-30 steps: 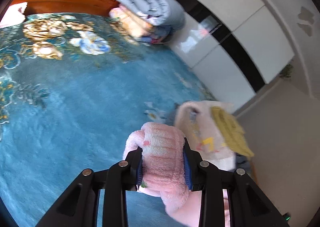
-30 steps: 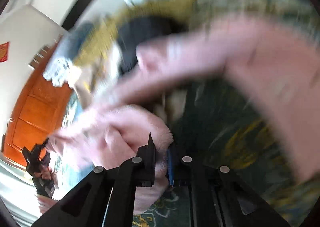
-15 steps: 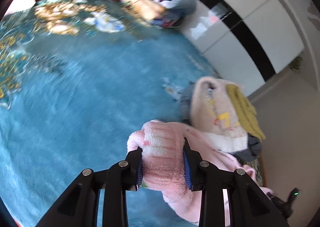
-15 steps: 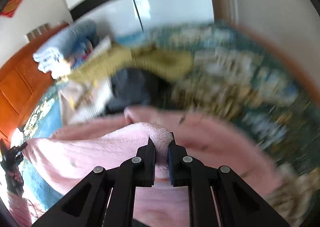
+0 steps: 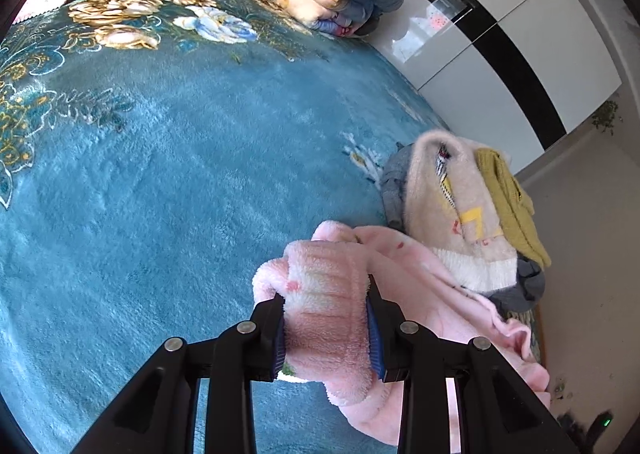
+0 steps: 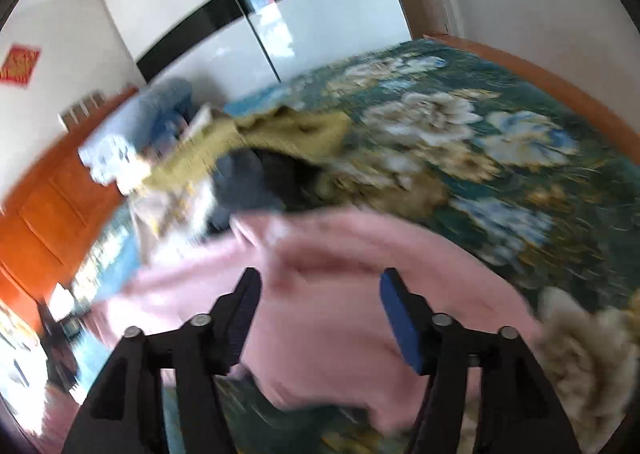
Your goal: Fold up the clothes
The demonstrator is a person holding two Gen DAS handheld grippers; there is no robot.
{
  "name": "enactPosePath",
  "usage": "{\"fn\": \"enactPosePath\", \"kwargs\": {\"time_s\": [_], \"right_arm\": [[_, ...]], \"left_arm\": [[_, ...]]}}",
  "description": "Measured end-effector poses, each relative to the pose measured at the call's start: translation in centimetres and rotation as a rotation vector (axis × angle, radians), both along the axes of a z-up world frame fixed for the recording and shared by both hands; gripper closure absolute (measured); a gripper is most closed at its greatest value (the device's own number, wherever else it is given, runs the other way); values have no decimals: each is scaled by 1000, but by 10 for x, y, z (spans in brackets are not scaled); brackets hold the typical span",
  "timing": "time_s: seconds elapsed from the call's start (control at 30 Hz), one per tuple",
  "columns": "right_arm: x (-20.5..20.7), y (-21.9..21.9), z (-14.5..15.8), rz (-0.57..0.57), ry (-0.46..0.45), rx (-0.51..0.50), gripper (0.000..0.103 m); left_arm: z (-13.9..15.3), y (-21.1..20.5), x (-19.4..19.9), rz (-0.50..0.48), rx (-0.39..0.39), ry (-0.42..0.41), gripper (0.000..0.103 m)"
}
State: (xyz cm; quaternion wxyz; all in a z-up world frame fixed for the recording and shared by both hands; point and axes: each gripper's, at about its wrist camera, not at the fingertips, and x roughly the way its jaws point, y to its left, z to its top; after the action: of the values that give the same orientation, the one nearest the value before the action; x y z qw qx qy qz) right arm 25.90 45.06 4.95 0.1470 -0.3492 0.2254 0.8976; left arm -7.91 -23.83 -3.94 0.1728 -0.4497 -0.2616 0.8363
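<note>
Now the left claw (image 5: 326, 320) clenches the pink fleece garment (image 5: 408, 294) over the bed (image 5: 160, 174); the right claw (image 6: 320, 318) gapes, released, above it.

Right view motion-blurred, pink garment (image 6: 332, 318) smeared, clothes pile (image 6: 240, 158) indistinct, garment's lower edge cropped

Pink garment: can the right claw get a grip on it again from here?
Probably yes. The right claw is open with the pink garment lying right between its fingers, nothing over it; the left claw grips another part.
</note>
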Motion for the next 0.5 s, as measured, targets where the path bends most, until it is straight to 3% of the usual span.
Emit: {"fn": "enactPosePath", "kwargs": {"time_s": [0.07,0.17,0.3,0.37,0.5], "right_arm": [[14,-7,-26,13,-96,23,37],[8,-11,-60,-6,-172,15,37],[-24,-4,-86,-44,-191,-43,39],[-38,0,-85,-75,-199,-39,76],[-50,12,-43,-137,-136,67,87]], "left_arm": [[-1,-2,-1,-1,16,-5,69],[-2,-2,-3,7,24,-18,69],[2,5,-4,9,5,-29,69],[7,4,-4,10,3,-25,69],[35,7,-12,-6,16,18,70]]}}
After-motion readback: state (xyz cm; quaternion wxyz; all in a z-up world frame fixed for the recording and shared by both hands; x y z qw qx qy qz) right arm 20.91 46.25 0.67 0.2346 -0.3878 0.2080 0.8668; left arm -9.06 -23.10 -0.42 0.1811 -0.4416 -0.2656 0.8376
